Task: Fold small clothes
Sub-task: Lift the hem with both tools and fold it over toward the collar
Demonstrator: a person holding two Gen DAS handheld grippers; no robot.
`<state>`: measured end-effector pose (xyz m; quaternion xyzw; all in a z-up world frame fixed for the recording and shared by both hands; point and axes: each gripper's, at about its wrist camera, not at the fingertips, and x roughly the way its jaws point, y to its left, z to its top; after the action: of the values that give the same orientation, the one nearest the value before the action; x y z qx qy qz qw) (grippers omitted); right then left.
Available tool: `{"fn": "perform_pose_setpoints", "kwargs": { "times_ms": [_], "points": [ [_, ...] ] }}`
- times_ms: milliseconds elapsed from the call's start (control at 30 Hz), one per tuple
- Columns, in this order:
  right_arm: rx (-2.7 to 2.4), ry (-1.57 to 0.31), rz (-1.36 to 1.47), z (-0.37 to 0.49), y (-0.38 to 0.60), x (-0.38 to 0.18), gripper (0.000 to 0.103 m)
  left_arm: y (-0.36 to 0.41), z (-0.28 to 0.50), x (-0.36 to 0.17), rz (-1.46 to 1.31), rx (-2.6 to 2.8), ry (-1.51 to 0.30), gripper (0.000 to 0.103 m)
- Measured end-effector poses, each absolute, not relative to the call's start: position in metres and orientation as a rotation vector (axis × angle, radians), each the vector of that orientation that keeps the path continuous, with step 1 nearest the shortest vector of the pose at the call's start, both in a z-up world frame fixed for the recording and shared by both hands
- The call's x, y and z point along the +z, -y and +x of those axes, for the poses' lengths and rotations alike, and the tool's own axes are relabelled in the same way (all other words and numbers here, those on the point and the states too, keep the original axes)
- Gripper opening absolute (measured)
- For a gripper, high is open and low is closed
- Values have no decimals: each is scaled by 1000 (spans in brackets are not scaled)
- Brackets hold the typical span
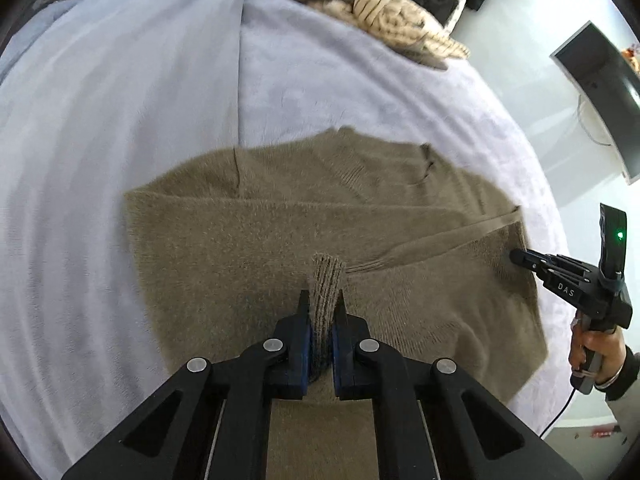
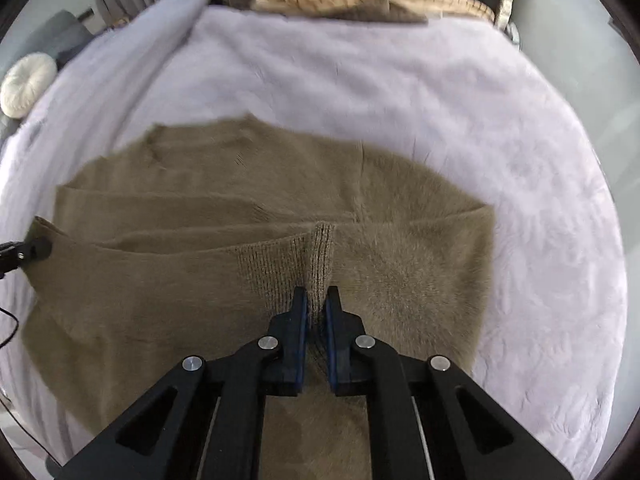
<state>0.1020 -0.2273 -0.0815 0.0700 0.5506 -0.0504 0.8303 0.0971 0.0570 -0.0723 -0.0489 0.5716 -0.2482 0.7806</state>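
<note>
Bed (image 1: 360, 92) fills both views, covered by a pale lavender fleece blanket (image 2: 400, 92); a lighter blue-grey fold of blanket (image 1: 140, 60) runs down the left in the left wrist view. Olive-brown knit sweater (image 1: 248, 232) lies spread on the near half of the blanket, its lower part raised off the cover and partly doubled, ribbed hem facing the cameras. At the far end of the bed, a heap of other clothes (image 1: 384, 12): cream ribbed knit on top, grey-brown pieces under it, something dark behind. Off the bed to the right in the left wrist view, a dark monitor (image 1: 600, 92) stands against a pale wall. In the right wrist view a round cream cushion (image 2: 26, 82) sits off the bed's left edge. Left gripper (image 1: 323, 300): jaws narrow, clamped on a bunched tuck of the ribbed hem, which stands up between the blue-lined fingers. Right gripper (image 2: 317, 296): same, jaws nearly together with a ridge of ribbed hem pinched between them. In the left wrist view the right gripper's tip (image 1: 520, 257) meets the sweater's right edge, and a hand (image 1: 596, 354) in a dark sleeve grips its handle, a cable trailing below. In the right wrist view the left gripper's tip (image 2: 38, 249) touches the sweater's left corner. The two grip points are well apart along the hem. Small green light on the right unit.
</note>
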Motion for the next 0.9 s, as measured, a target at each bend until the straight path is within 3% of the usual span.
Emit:
{"fn": "perform_pose_setpoints", "kwargs": {
  "times_ms": [233,400,733,900],
  "points": [
    [-136,-1007,150,102,233,-12,8,-74,97,-14,-143,-546,-1105,9],
    [-145,-981,136,141,236,-8,8,-73,125,2,-145,-531,-1029,9],
    [-148,-1150,190,197,254,-111,8,-48,184,-101,-58,-332,-1149,9],
    [-192,-1155,271,195,270,-131,8,-51,199,-128,-79,-264,-1181,9]
  ]
}}
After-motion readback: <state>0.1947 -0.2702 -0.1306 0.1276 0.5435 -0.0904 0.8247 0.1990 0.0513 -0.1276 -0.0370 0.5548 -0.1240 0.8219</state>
